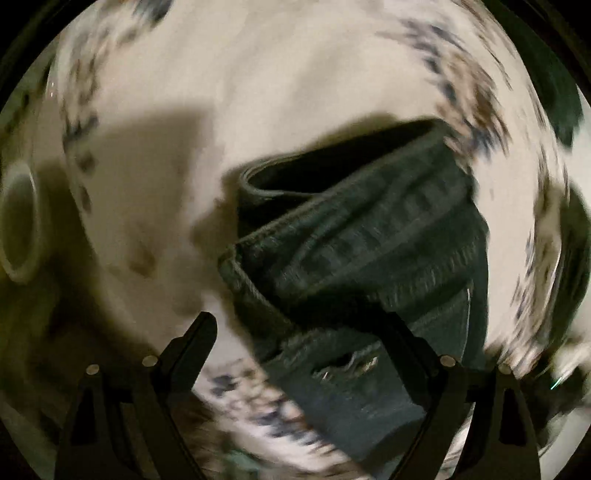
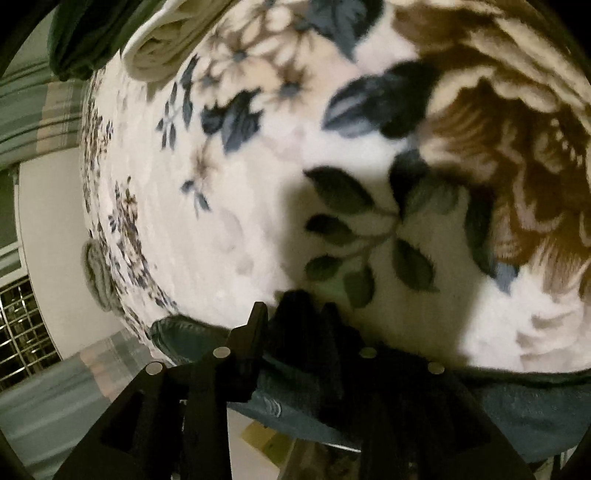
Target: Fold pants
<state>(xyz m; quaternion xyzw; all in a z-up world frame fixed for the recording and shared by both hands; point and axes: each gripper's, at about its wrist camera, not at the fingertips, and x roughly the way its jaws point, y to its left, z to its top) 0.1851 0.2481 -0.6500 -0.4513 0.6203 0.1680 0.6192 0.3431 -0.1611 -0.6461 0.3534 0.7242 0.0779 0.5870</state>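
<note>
Dark blue-green jeans [image 1: 369,236] lie on a white floral blanket [image 1: 277,92] in the blurred left wrist view, with a leg opening facing up-left and a frayed rip low down. My left gripper [image 1: 295,325] hovers over them, open wide; one finger stands over the blanket, the other over the denim, and nothing is clamped. In the right wrist view the jeans [image 2: 517,406] run along the blanket's near edge. My right gripper [image 2: 295,314] has its jaws partly apart, with a dark fold of denim standing between them. I see no pad pressing on that fold.
Folded cream cloth [image 2: 166,44] and a dark green garment [image 2: 85,33] sit at the blanket's [image 2: 258,184] far corner. Beyond the bed edge are a pale floor and a wire grid [image 2: 22,325]. A pale ring-shaped thing [image 1: 18,221] shows at the left rim.
</note>
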